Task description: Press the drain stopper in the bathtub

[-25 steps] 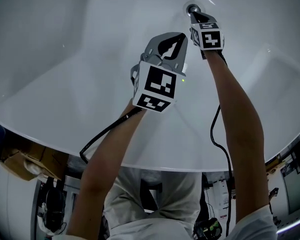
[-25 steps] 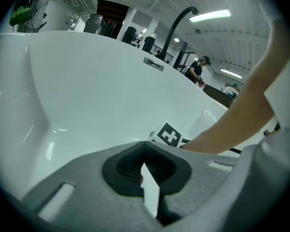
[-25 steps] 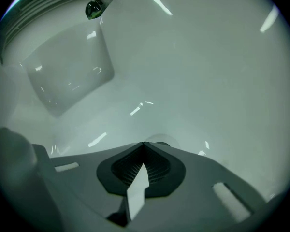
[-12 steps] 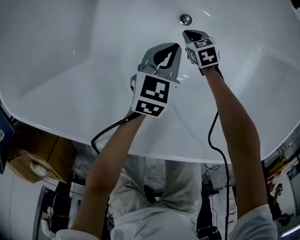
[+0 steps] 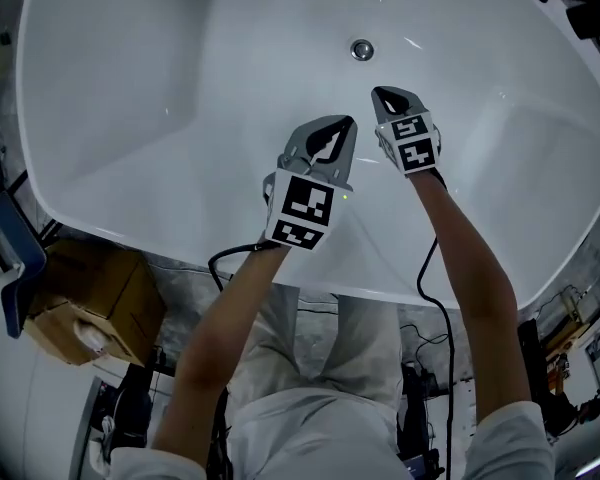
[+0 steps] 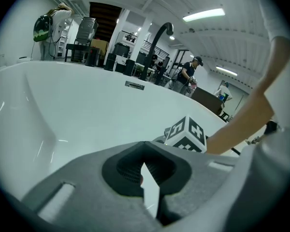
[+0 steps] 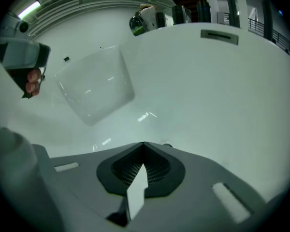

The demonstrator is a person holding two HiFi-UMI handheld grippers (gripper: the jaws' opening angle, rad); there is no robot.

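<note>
The round chrome drain stopper (image 5: 362,49) sits in the floor of the white bathtub (image 5: 180,88), uncovered in the head view. My right gripper (image 5: 379,93) hangs a short way nearer than the stopper, jaws shut with nothing between them. In the right gripper view, only an edge of the stopper (image 7: 167,145) peeks past the closed tips of the right gripper (image 7: 144,143). My left gripper (image 5: 349,121) is also shut and empty, beside and a little nearer than the right one. The left gripper (image 6: 145,143) looks across the tub toward the right gripper's marker cube (image 6: 186,133).
A black faucet (image 5: 578,0) stands at the tub's far right rim, and an overflow plate (image 7: 219,36) is set in the far wall. Cardboard boxes (image 5: 85,306) lie on the floor outside the near left rim. Cables trail from both grippers. People stand in the room behind.
The right gripper has drawn back from the drain stopper, which it touched a second ago. Both grippers have moved toward the near rim, and more of the tub shows.
</note>
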